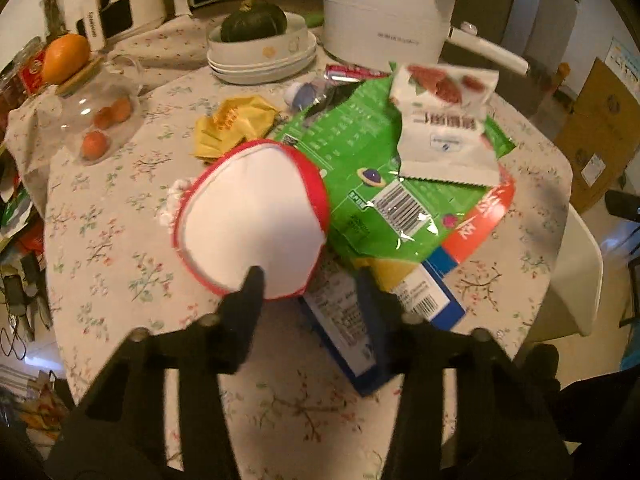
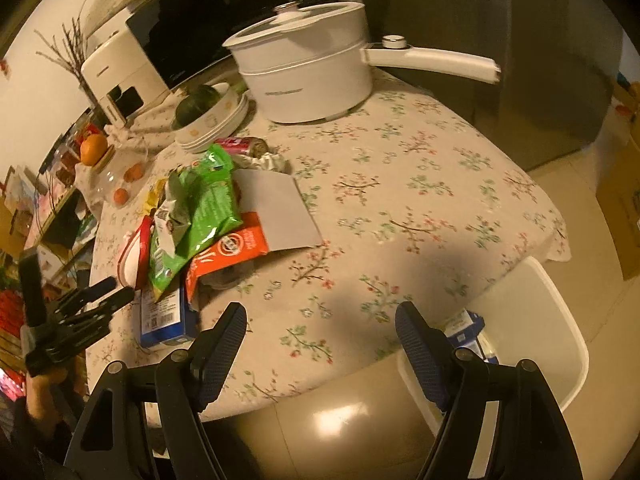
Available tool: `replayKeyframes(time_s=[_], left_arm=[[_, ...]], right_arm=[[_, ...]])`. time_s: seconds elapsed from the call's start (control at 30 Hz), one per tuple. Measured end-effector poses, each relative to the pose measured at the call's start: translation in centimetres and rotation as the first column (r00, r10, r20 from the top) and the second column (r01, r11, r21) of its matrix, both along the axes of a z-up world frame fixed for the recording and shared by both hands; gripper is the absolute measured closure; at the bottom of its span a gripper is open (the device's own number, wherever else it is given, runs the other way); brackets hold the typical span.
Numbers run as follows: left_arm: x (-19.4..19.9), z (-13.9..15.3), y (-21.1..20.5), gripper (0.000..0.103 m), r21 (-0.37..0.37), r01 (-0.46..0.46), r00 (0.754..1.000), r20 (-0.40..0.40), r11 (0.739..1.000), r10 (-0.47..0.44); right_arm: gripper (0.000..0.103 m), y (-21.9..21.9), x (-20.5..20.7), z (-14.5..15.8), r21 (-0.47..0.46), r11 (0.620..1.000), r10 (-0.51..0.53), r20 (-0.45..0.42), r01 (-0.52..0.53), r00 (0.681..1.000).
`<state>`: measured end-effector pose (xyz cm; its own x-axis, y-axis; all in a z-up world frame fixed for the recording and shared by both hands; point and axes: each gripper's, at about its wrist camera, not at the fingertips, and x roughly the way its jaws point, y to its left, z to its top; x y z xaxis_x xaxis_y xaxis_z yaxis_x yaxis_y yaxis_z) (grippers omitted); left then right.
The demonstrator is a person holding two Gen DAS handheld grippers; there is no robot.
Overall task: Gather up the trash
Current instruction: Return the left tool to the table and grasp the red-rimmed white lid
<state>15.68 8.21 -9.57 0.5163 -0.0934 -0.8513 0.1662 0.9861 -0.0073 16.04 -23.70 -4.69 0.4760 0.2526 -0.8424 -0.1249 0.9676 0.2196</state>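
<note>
A pile of trash lies on the round floral table (image 1: pixel 120 248): a red-rimmed white lid (image 1: pixel 252 220), a green wrapper (image 1: pixel 360 168), a white torn packet (image 1: pixel 444 128), a yellow wrapper (image 1: pixel 232 124) and a blue box (image 1: pixel 352 336). My left gripper (image 1: pixel 310 280) is open, its left finger over the lid's near edge, its right finger over the blue box. The pile also shows in the right wrist view, with the green wrapper (image 2: pixel 204 208), orange wrapper (image 2: pixel 232 252) and a grey card (image 2: pixel 280 212). My right gripper (image 2: pixel 320 328) is open and empty above the table's near edge.
A white pot (image 1: pixel 384 12) with a long handle, stacked bowls holding a squash (image 1: pixel 256 20), and a glass jar (image 1: pixel 96 120) with oranges stand at the back. A white bin (image 2: pixel 532 332) holding a blue box stands beside the table on the right. Cardboard boxes (image 1: pixel 600 128) stand beyond.
</note>
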Motion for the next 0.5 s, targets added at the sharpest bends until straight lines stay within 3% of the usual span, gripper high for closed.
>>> replayKeyframes(time_s=[0.23, 0.3, 0.5], left_arm=[[1.5, -1.3, -0.7, 0.081, -0.003, 0.027, 0.999, -0.018, 1.000, -0.027], [1.7, -1.3, -0.9, 0.091, 0.016, 0.018, 1.000, -0.012, 1.000, -0.018], [1.0, -0.1, -0.8, 0.100, 0.008, 0.000, 1.000, 0.031, 1.000, 0.000]], right_arm=[[0.025, 1.7, 0.4, -0.5, -0.006, 1.000, 0.020, -0.008, -0.020, 1.000], [0.025, 1.9, 0.5, -0.5, -0.006, 1.000, 0.021, -0.008, -0.021, 1.000], [0.025, 2.4, 0.7, -0.4, 0.011, 1.000, 0.014, 0.000, -0.014, 1.000]])
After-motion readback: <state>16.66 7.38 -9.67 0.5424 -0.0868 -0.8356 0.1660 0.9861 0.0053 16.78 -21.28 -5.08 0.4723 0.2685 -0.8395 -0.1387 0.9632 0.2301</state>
